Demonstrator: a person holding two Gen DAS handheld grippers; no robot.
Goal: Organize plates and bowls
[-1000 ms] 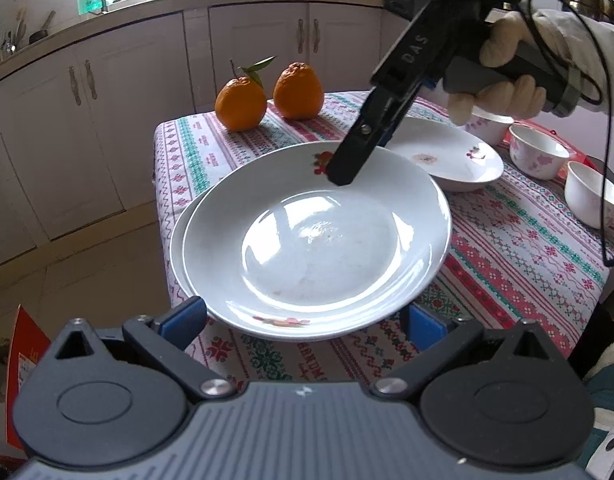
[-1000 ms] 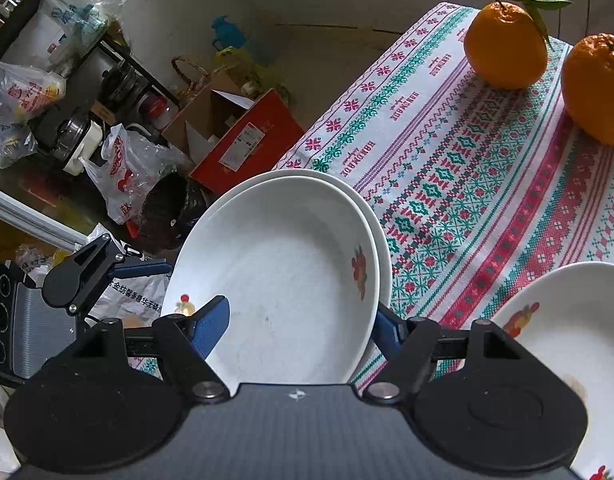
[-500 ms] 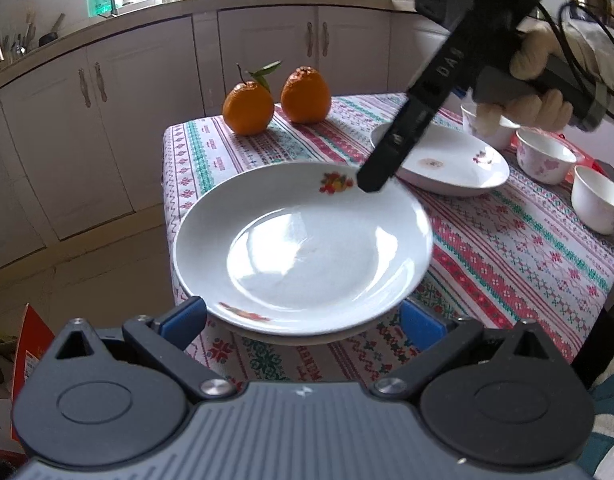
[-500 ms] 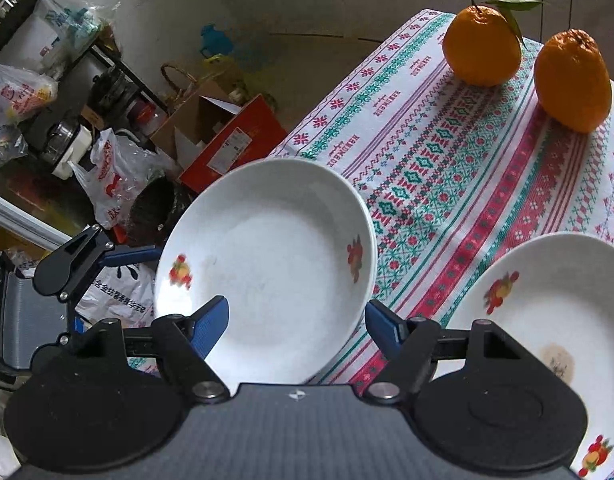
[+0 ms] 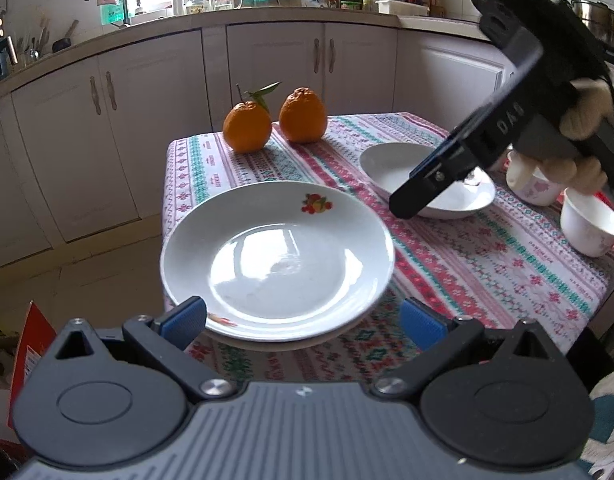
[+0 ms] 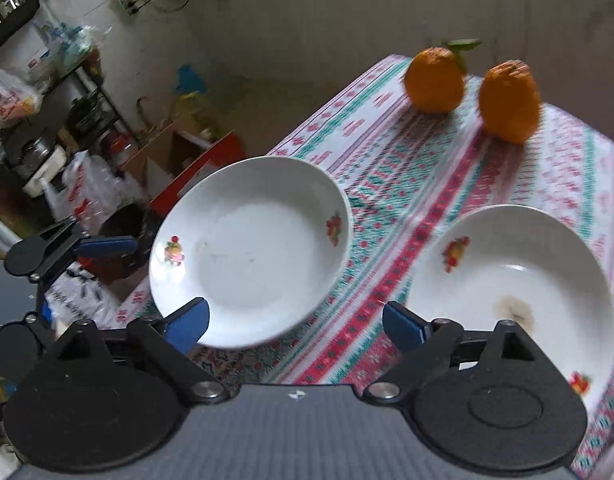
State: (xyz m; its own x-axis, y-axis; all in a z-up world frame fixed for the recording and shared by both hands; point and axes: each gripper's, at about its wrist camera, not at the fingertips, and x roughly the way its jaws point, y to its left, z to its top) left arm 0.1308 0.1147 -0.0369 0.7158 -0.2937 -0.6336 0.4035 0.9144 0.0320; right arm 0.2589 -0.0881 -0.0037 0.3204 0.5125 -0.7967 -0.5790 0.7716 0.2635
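Kitchen table under a patterned cloth (image 5: pixel 487 264), two stacked white plates (image 5: pixel 279 256) at its near corner, left gripper (image 5: pixel 303 320) spread wide around their rim, right gripper (image 6: pixel 295 322) just opened wide, empty, another plate (image 6: pixel 515 280) beside, two oranges (image 5: pixel 275 124) behind.

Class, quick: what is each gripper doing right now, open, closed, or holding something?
Left gripper: open, its pads either side of the stacked plates, not pressing them.
Right gripper: open, holding nothing; its jaws have just been opening.

Black right gripper (image 5: pixel 423 196) marked "DAS", blue pads (image 6: pixel 189 322), silver screws, held in a cream glove (image 5: pixel 579 132).
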